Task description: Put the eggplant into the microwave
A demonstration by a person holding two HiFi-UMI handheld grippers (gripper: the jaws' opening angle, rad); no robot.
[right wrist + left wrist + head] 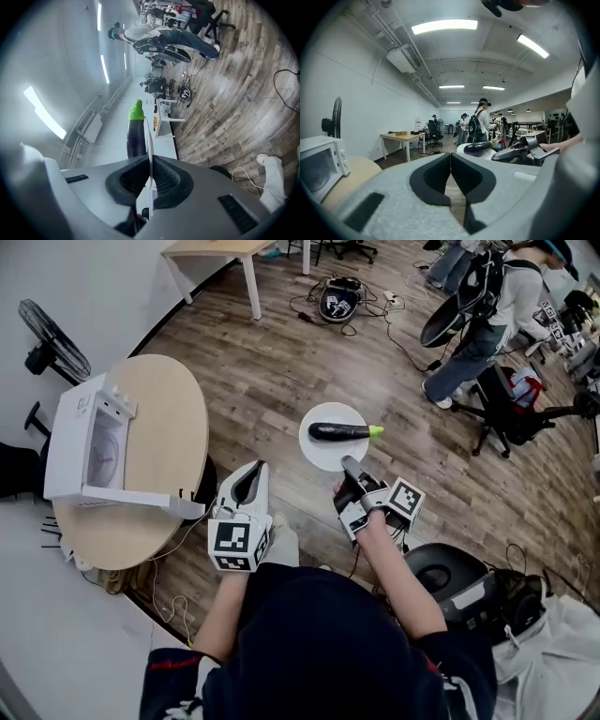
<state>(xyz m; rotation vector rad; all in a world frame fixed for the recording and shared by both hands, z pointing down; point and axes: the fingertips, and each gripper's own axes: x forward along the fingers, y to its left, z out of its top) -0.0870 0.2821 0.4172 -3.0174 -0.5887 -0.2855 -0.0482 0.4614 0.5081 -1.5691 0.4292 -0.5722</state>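
A dark purple eggplant (339,431) with a green stem lies on a white plate (323,452) that is held up over the wooden floor. My right gripper (350,464) is shut on the plate's near rim. In the right gripper view the plate's edge (149,136) runs between the pads, with the eggplant (135,135) just beyond them. My left gripper (255,471) is shut and empty, left of the plate. Its view shows the eggplant (477,148) and the right gripper (520,151) to the right. The white microwave (86,448) stands on a round table (164,432) with its door (131,498) open.
A black fan (52,348) stands behind the microwave. A white desk (234,251) and a tangle of cables (342,298) are further off. A person sits on a chair (487,334) at the upper right. A dark round bin (448,576) is by my right side.
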